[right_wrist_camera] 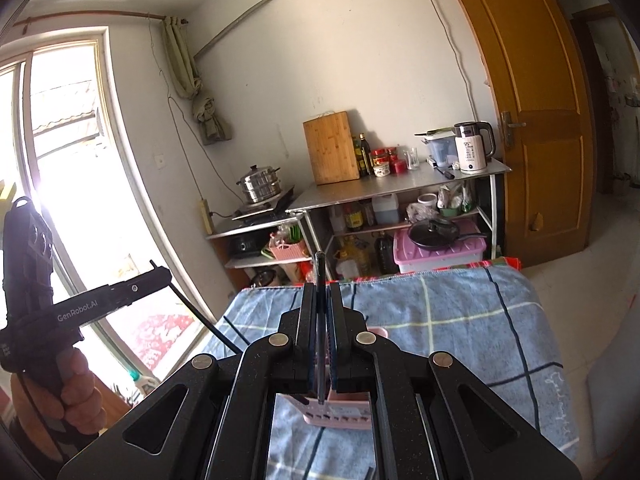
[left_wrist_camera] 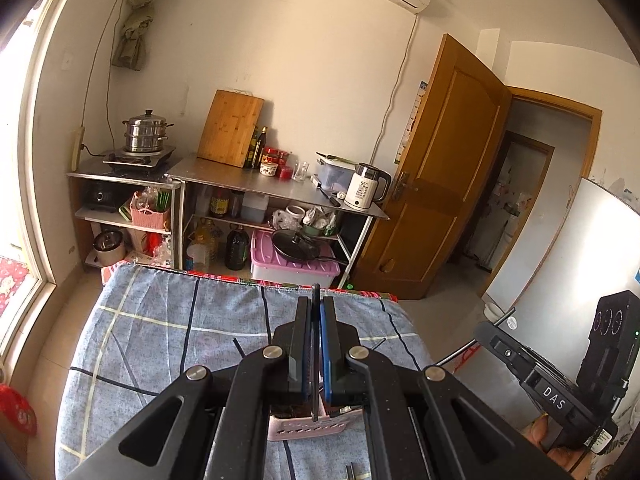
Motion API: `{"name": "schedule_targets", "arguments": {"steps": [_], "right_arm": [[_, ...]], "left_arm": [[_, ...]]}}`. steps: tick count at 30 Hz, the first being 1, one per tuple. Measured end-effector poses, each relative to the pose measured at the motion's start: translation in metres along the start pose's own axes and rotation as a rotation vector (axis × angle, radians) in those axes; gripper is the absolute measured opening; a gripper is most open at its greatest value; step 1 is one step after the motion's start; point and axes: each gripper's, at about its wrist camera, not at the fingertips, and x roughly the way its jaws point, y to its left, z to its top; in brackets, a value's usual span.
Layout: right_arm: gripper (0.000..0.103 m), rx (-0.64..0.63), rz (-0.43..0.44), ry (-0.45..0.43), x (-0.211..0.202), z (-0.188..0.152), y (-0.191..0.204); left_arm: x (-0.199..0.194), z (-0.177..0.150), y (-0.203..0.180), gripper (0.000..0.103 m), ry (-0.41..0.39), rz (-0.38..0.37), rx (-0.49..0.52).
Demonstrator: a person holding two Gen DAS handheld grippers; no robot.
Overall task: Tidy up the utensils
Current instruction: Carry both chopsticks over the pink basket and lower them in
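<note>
Centrally, two thin dark utensils, one per gripper. First utensil (left_wrist_camera: 315,344): slim black rod, pinched between the pressed-together jaws of the left gripper (left_wrist_camera: 315,312), tip projecting toward twelve o'clock beyond the fingertips. Second utensil (right_wrist_camera: 319,320): likewise clamped upright in the closed jaws of the right gripper (right_wrist_camera: 319,300), tip toward twelve o'clock. Kind of utensil too thin to tell. Pink perforated holder (left_wrist_camera: 306,426): beneath the left jaws at six o'clock, resting on blue checked cloth (left_wrist_camera: 160,320); same holder below the right jaws. Right gripper also at four o'clock of the left view, silver rod-like piece beside it. Left gripper at nine o'clock of the right view, gripped by a hand (right_wrist_camera: 78,392). Beyond, toward twelve o'clock: steel shelving (left_wrist_camera: 256,184), cutting board (left_wrist_camera: 231,128), kettle (left_wrist_camera: 366,186), steamer pot (left_wrist_camera: 146,132), wooden door (left_wrist_camera: 444,176).
</note>
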Motion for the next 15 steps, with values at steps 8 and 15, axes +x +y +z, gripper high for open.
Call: {"name": "schedule_targets", "arguments": {"steps": [8,15], "right_arm": [[0.004,0.018,0.0,0.026,0.03,-0.008,-0.002],[0.004,0.04,-0.013,0.091,0.052,-0.027,-0.011]], "left_arm": [[0.026,-0.003,0.023,0.004,0.011,0.008,-0.045],[0.05,-0.02,0.037,0.004,0.06,0.011,-0.065]]}}
